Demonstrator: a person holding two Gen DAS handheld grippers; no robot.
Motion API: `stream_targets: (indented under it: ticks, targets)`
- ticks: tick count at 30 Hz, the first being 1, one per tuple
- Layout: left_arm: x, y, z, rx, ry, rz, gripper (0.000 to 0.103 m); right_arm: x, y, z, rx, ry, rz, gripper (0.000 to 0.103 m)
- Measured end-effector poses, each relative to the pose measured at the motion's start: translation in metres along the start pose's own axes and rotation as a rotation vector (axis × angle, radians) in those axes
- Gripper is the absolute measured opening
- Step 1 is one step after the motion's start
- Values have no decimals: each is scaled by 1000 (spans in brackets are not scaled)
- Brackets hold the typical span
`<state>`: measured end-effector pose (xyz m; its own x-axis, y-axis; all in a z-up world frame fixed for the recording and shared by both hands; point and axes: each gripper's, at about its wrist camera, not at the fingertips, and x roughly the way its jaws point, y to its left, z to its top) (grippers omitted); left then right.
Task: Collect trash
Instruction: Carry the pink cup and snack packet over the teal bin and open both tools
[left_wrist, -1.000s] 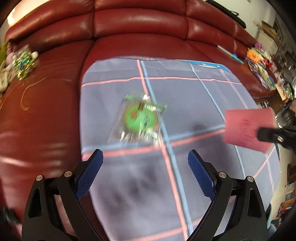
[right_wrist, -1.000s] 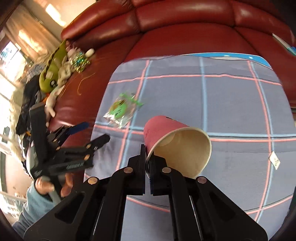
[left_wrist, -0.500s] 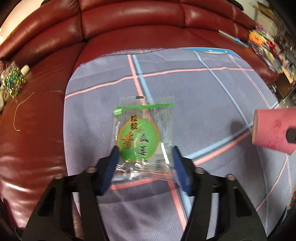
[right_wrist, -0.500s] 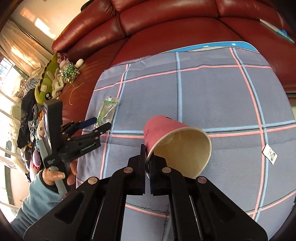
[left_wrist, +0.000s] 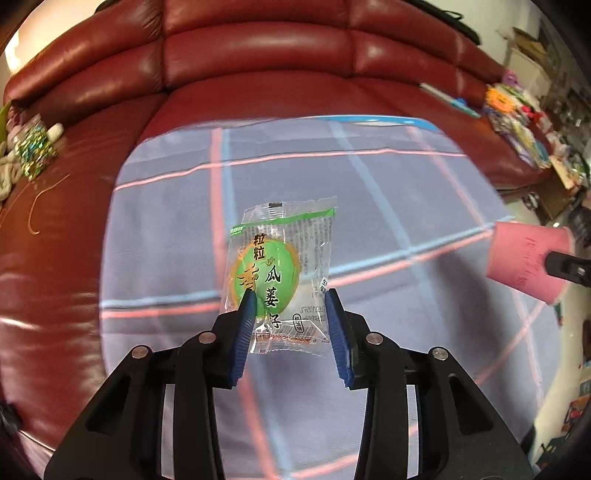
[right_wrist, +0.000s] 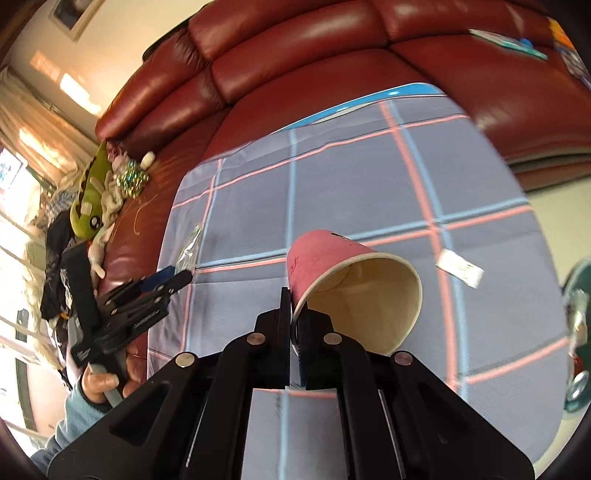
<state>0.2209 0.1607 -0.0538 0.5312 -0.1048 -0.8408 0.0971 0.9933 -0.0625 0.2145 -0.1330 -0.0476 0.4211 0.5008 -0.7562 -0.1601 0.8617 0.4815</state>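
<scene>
A clear snack wrapper (left_wrist: 280, 266) with a green round label stands between the blue pads of my left gripper (left_wrist: 288, 295). The jaws are closing and the pads pinch the wrapper's lower sides; it stays sharp while the cloth behind blurs. In the right wrist view the wrapper (right_wrist: 190, 247) sticks up from the left gripper (right_wrist: 177, 275), which a hand in a light blue sleeve holds. My right gripper (right_wrist: 293, 299) is shut on the rim of a pink paper cup (right_wrist: 351, 280), tipped with its mouth toward the camera. The cup (left_wrist: 524, 262) also shows at the right of the left wrist view.
A grey-blue checked cloth (left_wrist: 369, 184) covers the seat of a red leather sofa (left_wrist: 258, 55). A small white paper scrap (right_wrist: 460, 267) lies on the cloth at the right. A green plush toy (right_wrist: 88, 199) and glittery bits (left_wrist: 33, 147) sit at the left; colourful clutter (left_wrist: 517, 122) at the right.
The left jaws came in from wide open onto the wrapper, which now stands up between the pads instead of lying flat. The right gripper carried the cup sideways and rolled a little.
</scene>
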Motion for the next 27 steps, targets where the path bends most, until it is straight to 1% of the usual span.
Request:
stream_targets:
  ticks: [4, 5, 10, 15, 20, 21, 24, 27]
  targets:
    - [-20, -54, 0, 56, -35, -75, 39, -32, -37, -10, 65, -46, -10, 3]
    - [-26, -74, 1, 83, -43, -101, 39, -40, -47, -14, 81, -59, -13, 3]
    - [-39, -153, 2, 192, -56, -186, 39, -82, -92, -24, 138, -121, -33, 3]
    - [-39, -231, -2, 271, -31, -261, 39, -128, -146, -42, 217, -193, -56, 3]
    - [-39, -296, -13, 360, -13, -315, 39, -161, -196, -62, 284, -243, -87, 3]
    - [-38, -314, -15, 382, -5, -332, 39, -168, -208, -67, 303, -254, -94, 3]
    - [-35, -352, -20, 432, 14, -361, 39, -185, -242, -80, 358, -273, -119, 3]
    - [-26, -390, -28, 489, 40, -389, 39, -192, -265, -89, 392, -270, -142, 3]
